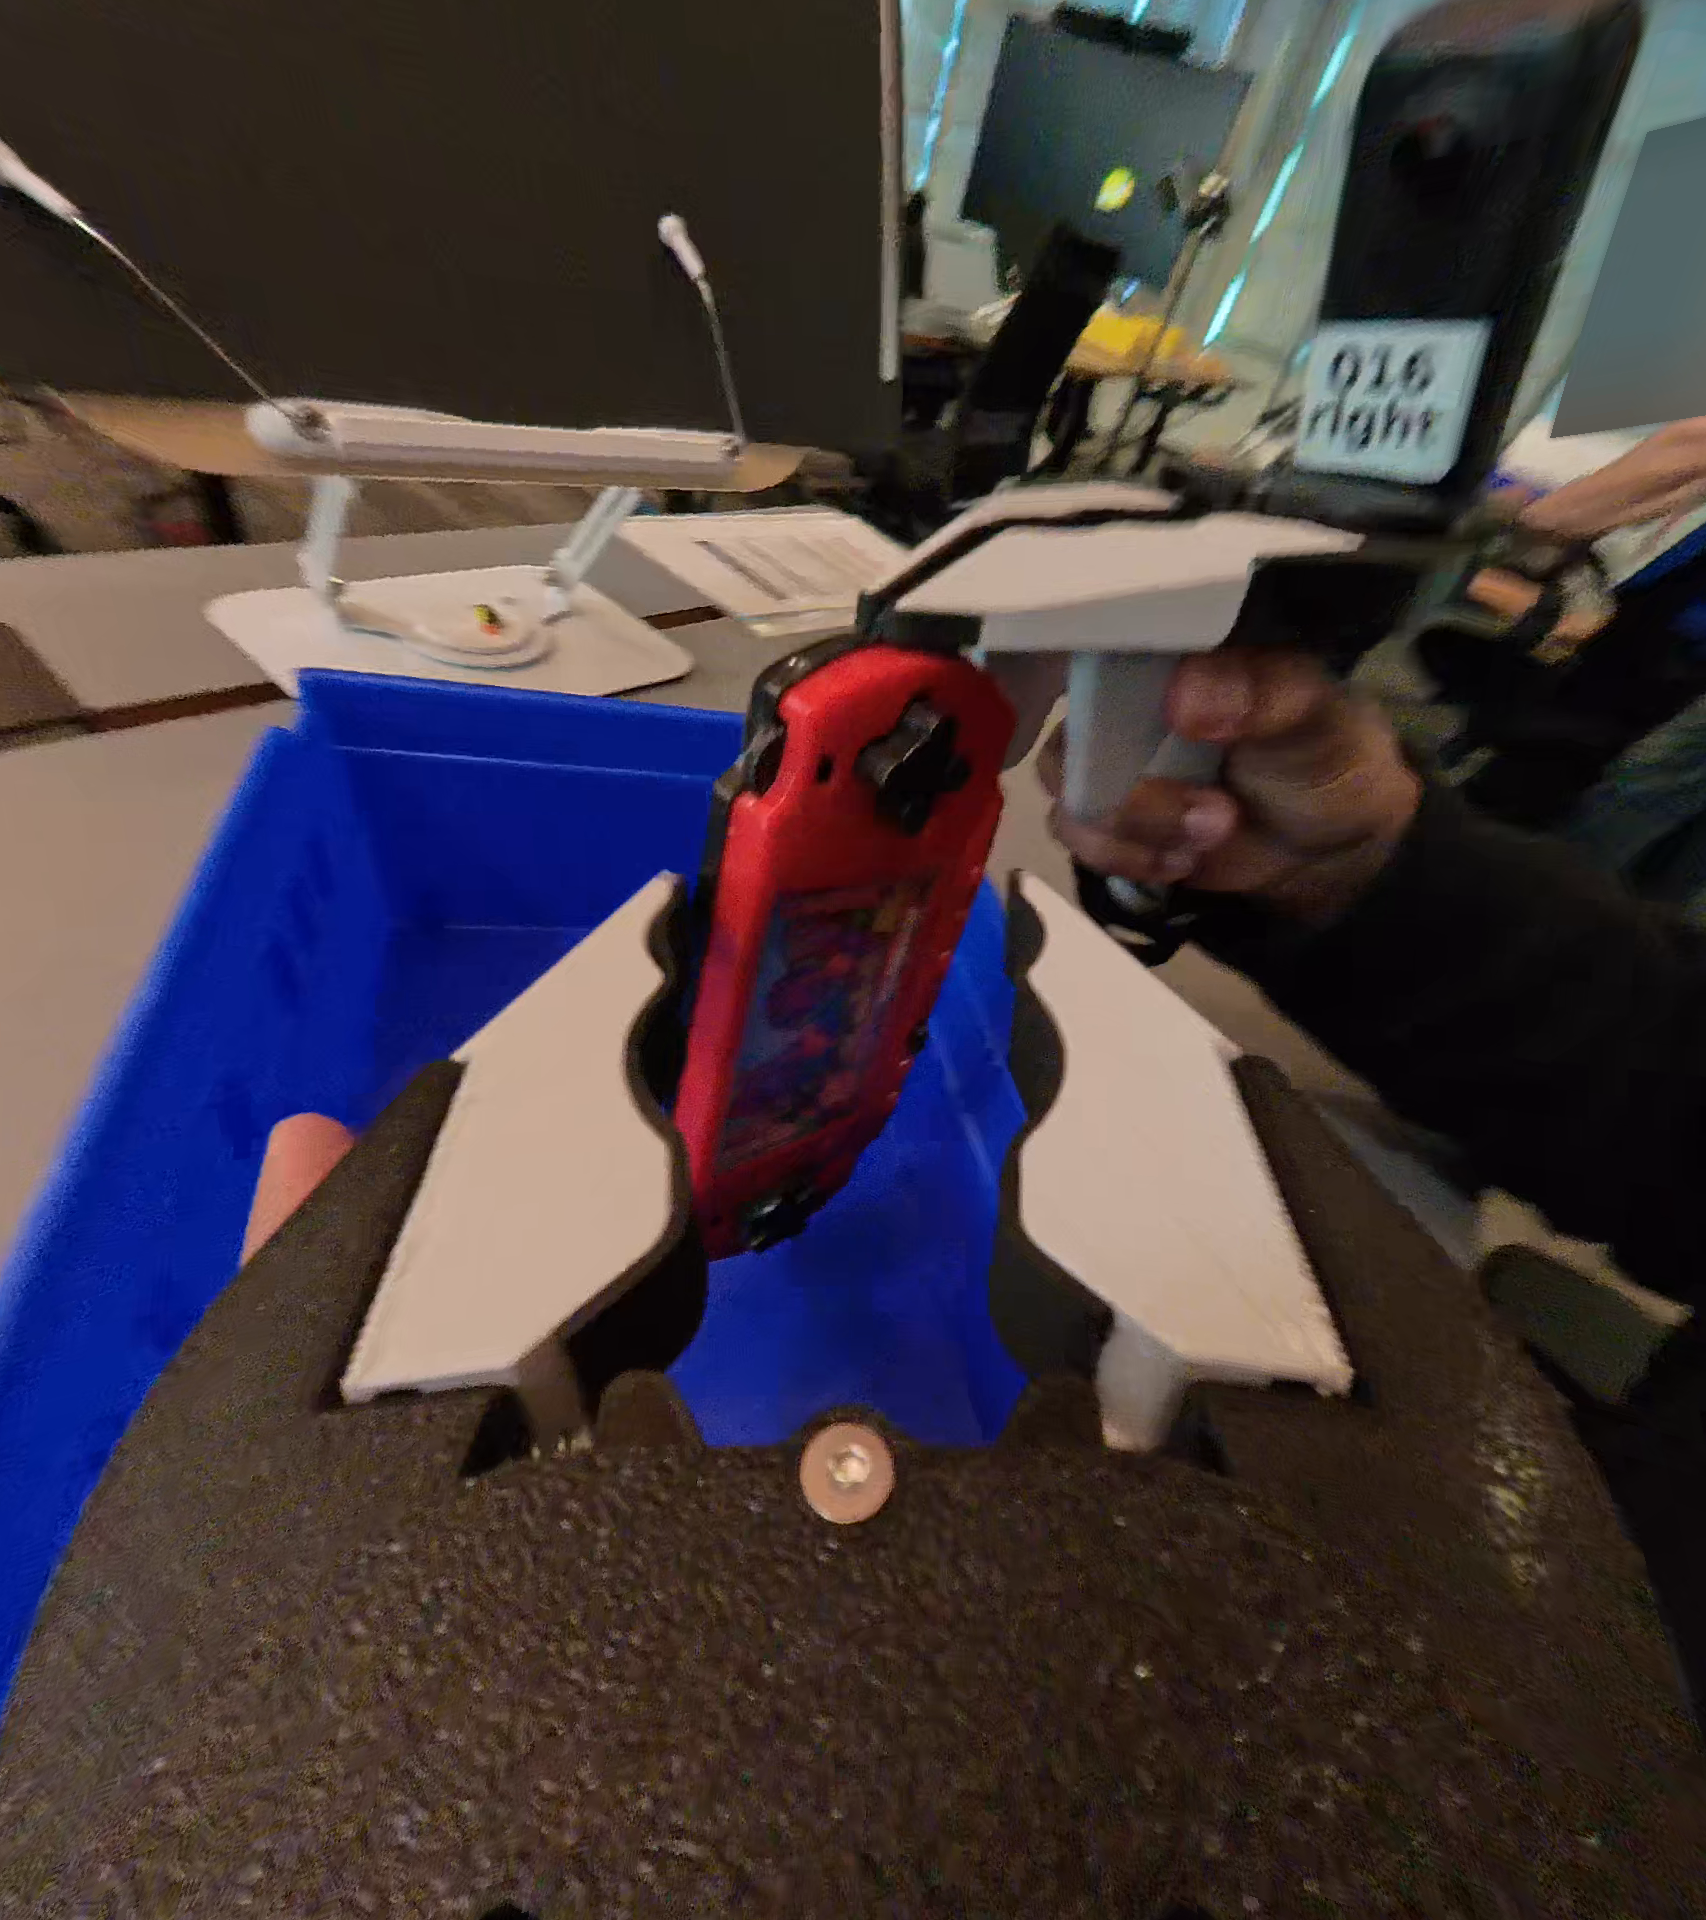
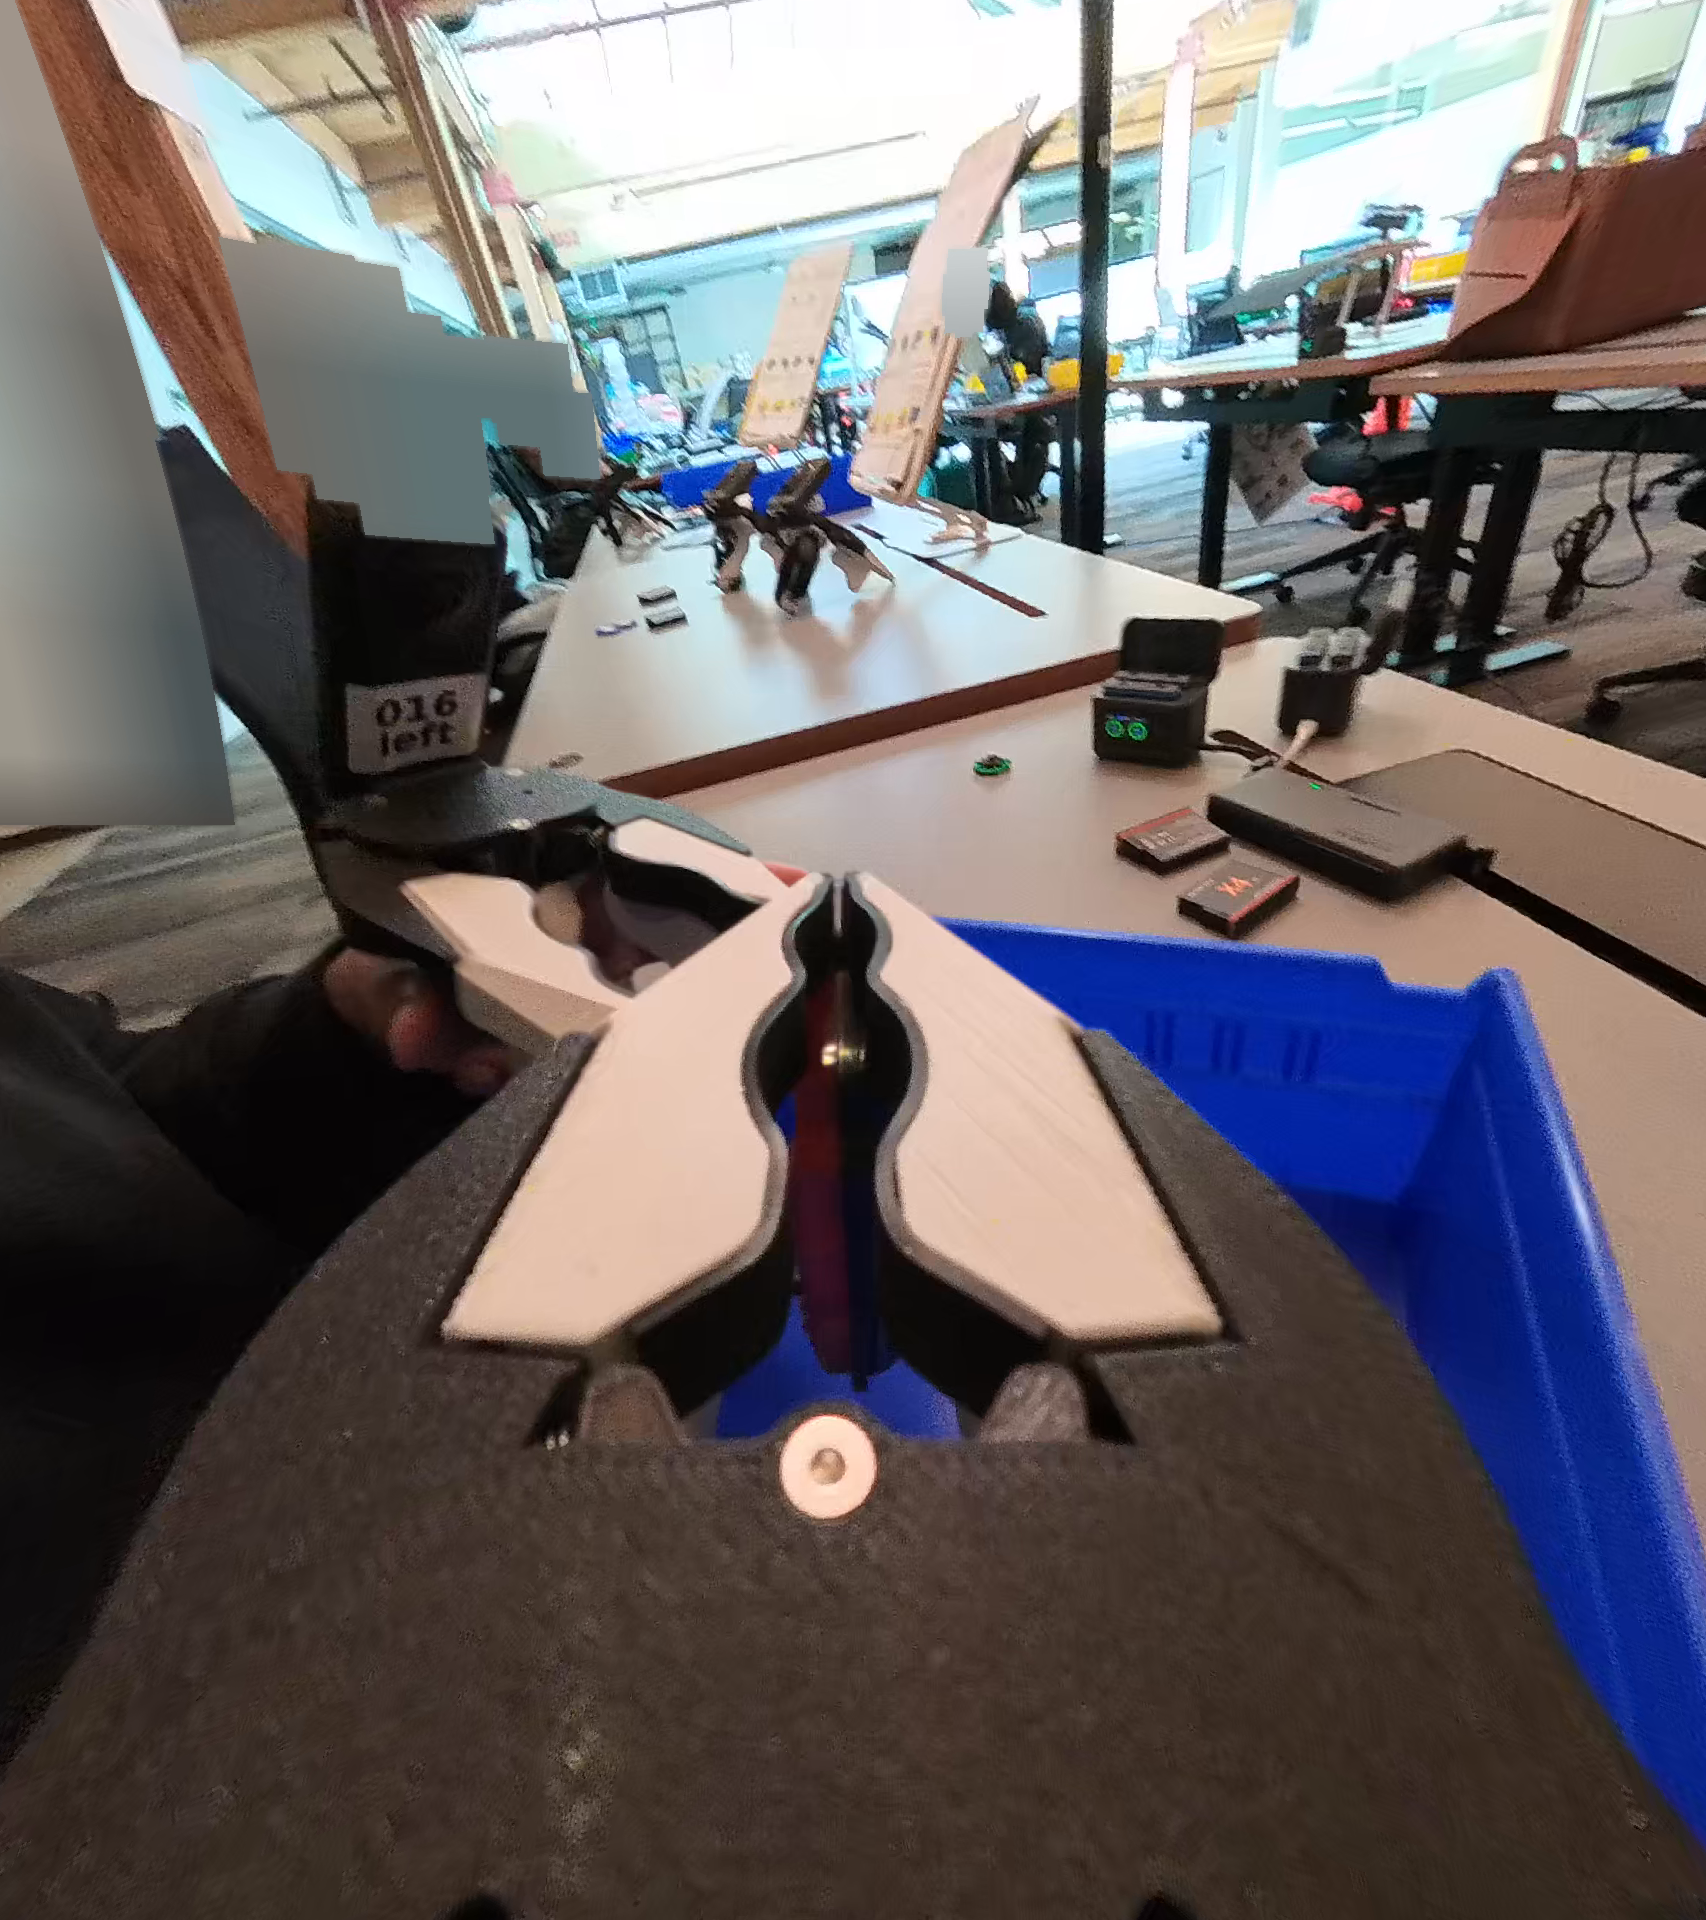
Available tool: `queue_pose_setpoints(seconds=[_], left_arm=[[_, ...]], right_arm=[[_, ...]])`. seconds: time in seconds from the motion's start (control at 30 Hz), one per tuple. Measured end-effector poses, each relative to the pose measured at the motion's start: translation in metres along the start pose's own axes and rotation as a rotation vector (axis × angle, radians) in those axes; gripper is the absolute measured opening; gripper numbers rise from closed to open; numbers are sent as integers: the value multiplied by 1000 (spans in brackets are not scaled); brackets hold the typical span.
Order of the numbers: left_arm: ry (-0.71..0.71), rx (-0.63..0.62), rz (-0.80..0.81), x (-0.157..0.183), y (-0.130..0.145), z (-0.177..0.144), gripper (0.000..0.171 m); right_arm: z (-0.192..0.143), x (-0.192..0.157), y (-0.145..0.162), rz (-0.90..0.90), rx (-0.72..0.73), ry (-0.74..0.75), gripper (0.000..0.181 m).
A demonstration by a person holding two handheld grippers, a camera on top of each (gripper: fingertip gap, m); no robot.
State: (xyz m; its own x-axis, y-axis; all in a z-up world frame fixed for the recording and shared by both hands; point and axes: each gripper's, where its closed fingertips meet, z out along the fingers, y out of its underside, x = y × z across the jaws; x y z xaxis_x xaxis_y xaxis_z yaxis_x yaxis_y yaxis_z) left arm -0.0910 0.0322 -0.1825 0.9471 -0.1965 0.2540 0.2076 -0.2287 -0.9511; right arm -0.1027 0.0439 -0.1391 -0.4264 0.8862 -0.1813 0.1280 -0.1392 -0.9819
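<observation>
A red handheld game toy (image 1: 828,966) with a black knob and a colourful screen hangs upright over a blue bin (image 1: 475,862). My right gripper (image 1: 896,618) is shut on its top end. In the right wrist view the right gripper (image 2: 835,885) is closed, and the toy (image 2: 821,1195) shows edge-on between its fingers. My left gripper (image 1: 844,894) is open around the toy's lower half. The toy lies close against the left finger (image 1: 537,1122) and apart from the right finger. The left gripper (image 2: 683,883) also shows in the right wrist view, open, crossing just beyond the right one.
The blue bin (image 2: 1451,1143) stands on a grey table. Two small battery cases (image 2: 1238,894), a black box (image 2: 1348,831) and a charger case (image 2: 1155,696) lie beyond it. A white stand (image 1: 475,447) and papers (image 1: 776,561) sit behind the bin. Spare grippers (image 2: 787,540) stand on a far table. Left tips to right tips: about 5 centimetres.
</observation>
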Motion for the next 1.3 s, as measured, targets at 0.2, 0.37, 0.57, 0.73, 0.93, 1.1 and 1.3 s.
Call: queue_pose_setpoints(seconds=[0.2, 0.37, 0.57, 0.73, 0.93, 1.1, 1.3], left_arm=[[-134, 23, 44, -12, 4, -2, 64], [-197, -39, 124, -9, 18, 15, 64], [-311, -11, 193, -23, 12, 20, 64], [-312, 33, 236, -24, 4, 16, 70], [-324, 24, 279, -24, 7, 22, 70], [-348, 69, 310, -23, 0, 19, 70], [-310, 57, 329, -17, 2, 23, 57]], right_arm=[[2, 21, 18, 31, -83, 223, 1], [12, 26, 34, 16, -157, 390, 1], [12, 26, 33, -6, -157, 490, 1], [8, 23, 34, 62, -147, 456, 1], [10, 18, 35, 95, -144, 431, 1], [8, 22, 34, 108, -130, 440, 1], [11, 19, 34, 130, -125, 402, 2]])
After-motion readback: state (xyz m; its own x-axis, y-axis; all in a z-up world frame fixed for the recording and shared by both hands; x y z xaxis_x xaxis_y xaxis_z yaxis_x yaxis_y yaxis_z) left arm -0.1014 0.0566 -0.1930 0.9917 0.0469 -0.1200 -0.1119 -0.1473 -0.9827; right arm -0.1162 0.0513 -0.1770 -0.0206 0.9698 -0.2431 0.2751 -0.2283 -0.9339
